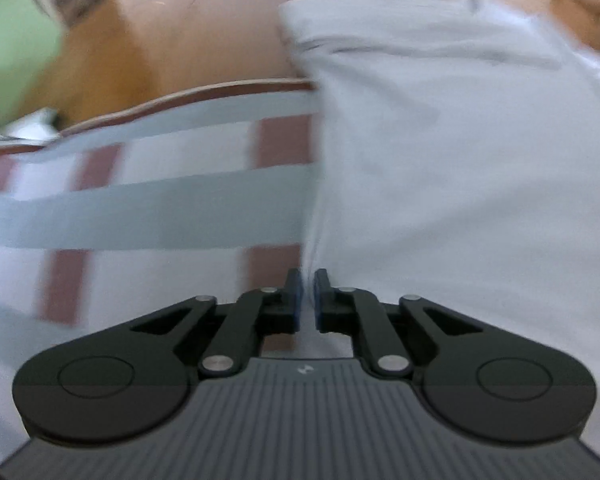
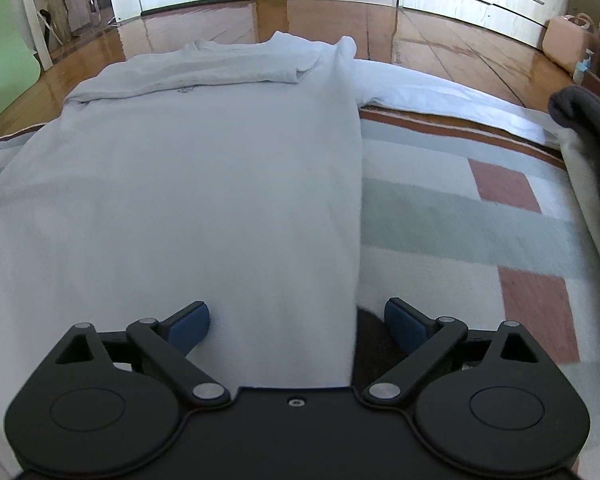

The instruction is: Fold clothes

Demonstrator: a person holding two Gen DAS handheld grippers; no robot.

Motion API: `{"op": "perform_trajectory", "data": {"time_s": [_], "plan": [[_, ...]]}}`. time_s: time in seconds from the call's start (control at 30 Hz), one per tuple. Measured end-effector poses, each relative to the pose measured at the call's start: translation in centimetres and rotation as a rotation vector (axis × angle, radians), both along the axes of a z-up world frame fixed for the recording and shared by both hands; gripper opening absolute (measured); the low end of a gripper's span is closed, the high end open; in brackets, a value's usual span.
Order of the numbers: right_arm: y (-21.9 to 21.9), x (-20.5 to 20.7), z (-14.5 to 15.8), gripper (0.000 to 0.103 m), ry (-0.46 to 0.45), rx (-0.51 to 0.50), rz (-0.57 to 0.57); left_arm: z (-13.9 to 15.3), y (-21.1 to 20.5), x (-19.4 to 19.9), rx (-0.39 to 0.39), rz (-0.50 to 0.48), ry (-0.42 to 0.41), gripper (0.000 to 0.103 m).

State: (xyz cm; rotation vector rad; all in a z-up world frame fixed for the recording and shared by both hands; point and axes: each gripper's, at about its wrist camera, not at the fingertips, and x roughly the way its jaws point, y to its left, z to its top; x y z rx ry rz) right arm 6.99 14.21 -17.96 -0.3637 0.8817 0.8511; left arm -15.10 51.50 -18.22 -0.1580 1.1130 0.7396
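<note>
left gripper pinching the shirt's edge, right gripper spread over its near end

left wrist view: the left gripper [image 1: 308, 294] has its fingers closed on the left edge of the pale grey cotton shirt [image 1: 440, 160], which runs away to the right over the checked bedspread [image 1: 140, 208]. right wrist view: the right gripper [image 2: 296, 320] is wide open, fingers astride the shirt's right edge; the shirt [image 2: 188, 184] lies long axis straight ahead, sleeves folded in.

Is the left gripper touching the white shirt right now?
Touching. The left wrist view shows the left gripper nearly closed, with the white shirt edge pinched between its blue pads.
</note>
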Motion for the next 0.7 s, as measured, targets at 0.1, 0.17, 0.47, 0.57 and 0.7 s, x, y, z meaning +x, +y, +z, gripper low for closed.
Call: {"op": "perform_trajectory", "data": {"time_s": [0.1,0.17,0.47,0.57,0.7], "plan": [[-1.2,-0.3,0.1,0.098,0.011,-0.011,-0.012,-0.2,1.7,-2.1,-0.161,0.049,-0.052,0.011],[-1.9,-0.7,0.4,0.098,0.034,-0.033,-0.028,0.3,3.3,-3.6,-0.365,0.080,-0.206,0.030],[-6.7,-4.9,1.0,0.099,0.124,-0.053,-0.044,0.5,2.8,-3.5,-0.542,0.034,-0.300,0.063],[-8.4,-6.4,1.1,0.099,0.160,-0.028,-0.056,0.9,2.7,-3.5,-0.546,0.032,-0.332,0.063],[-10.1,-8.3,1.3,0.093,0.187,-0.012,-0.060,1.2,1.9,-3.7,-0.616,0.002,-0.394,0.067]]}}
